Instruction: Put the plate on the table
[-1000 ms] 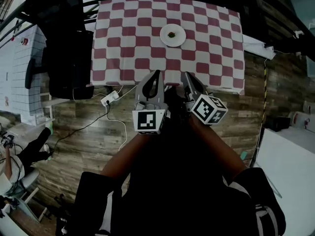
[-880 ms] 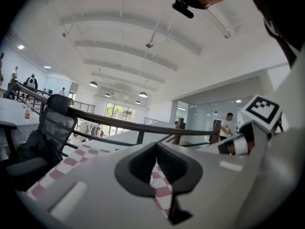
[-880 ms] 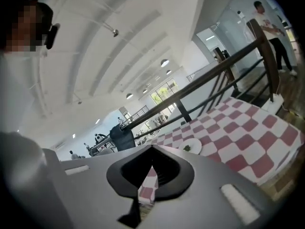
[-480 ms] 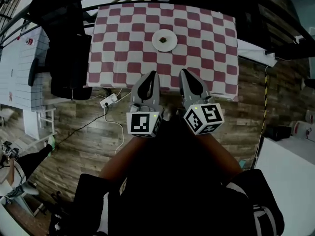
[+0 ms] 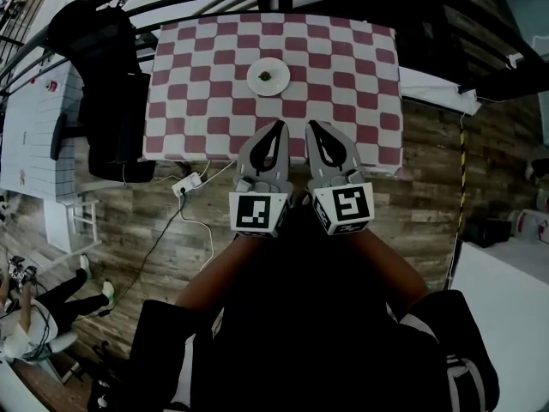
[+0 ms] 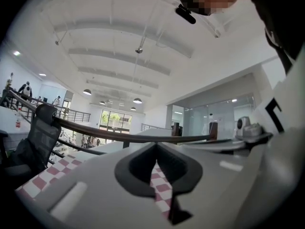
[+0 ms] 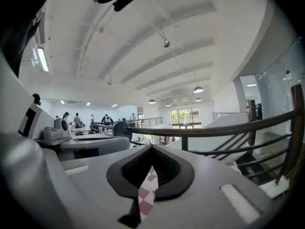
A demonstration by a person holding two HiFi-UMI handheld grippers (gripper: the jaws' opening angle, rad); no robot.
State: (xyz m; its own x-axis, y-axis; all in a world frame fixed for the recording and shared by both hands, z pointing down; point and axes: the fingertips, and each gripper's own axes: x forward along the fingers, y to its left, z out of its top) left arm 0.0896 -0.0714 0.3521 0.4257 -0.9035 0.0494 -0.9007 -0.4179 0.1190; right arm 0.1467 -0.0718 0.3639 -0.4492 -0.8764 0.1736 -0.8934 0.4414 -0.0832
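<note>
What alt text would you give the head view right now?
Seen from above, a white plate with a small green bit on it sits on a table covered in a red-and-white checked cloth. The left gripper and right gripper, both shut and empty, are held side by side at the table's near edge, above a wooden floor.

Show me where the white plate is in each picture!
Head view: plate, top middle, on the red-checked tablecloth.
Left gripper view: not in it.
Right gripper view: not in it.
Shared landmark: the red-checked tablecloth, a checked sliver low in the middle of both gripper views.
</note>
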